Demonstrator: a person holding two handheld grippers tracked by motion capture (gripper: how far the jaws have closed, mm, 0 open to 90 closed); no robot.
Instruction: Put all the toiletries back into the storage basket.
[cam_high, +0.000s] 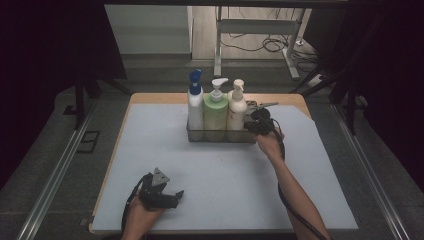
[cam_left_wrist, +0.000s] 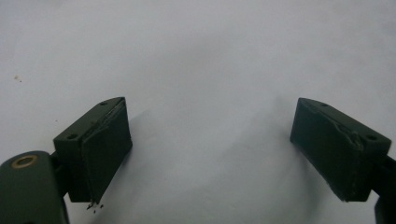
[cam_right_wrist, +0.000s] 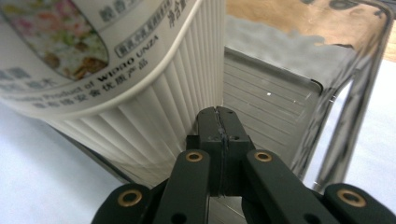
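A clear tray stands at the far middle of the white mat. It holds a blue-capped white bottle, a green pump bottle and a cream pump bottle, all upright. My right gripper is at the tray's right end. In the right gripper view its jaws are pressed together at the tray's end wall, right beside the ribbed cream bottle. My left gripper rests low over the mat near the front edge, open, with nothing between its pads.
The wooden table edge shows beyond the mat. Dark curtains flank the table, and metal rails run along both sides. A desk frame with cables stands on the floor behind.
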